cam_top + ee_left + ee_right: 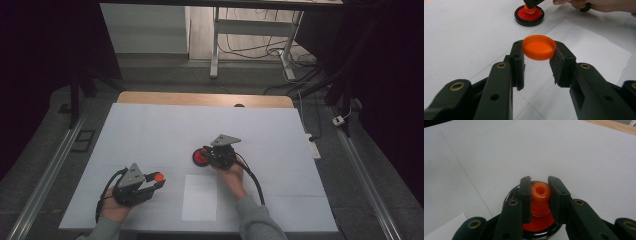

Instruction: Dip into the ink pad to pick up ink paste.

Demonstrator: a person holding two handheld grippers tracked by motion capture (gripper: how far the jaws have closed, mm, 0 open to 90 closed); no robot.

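This is looking like a lab or test room set up for recording. A desk (150, 130) covered in plain white sheeting is standing on grey floor, metal rails (47, 170) are running along both sides, loose cables (260, 47) and a power strip (313, 148) are lying about, and dark curtains (45, 50) are closing it in.

One round orange plastic cap (539, 47), at 7 o'clock on the table. One round black-rimmed red dish (200, 157), near centre. One small orange plastic spout piece (540, 198), standing in that dish. One white paper sheet (199, 197), at 6 o'clock. Two black two-jaw grippers: left gripper (159, 180), right gripper (206, 154). One white-covered wooden table (150, 130).
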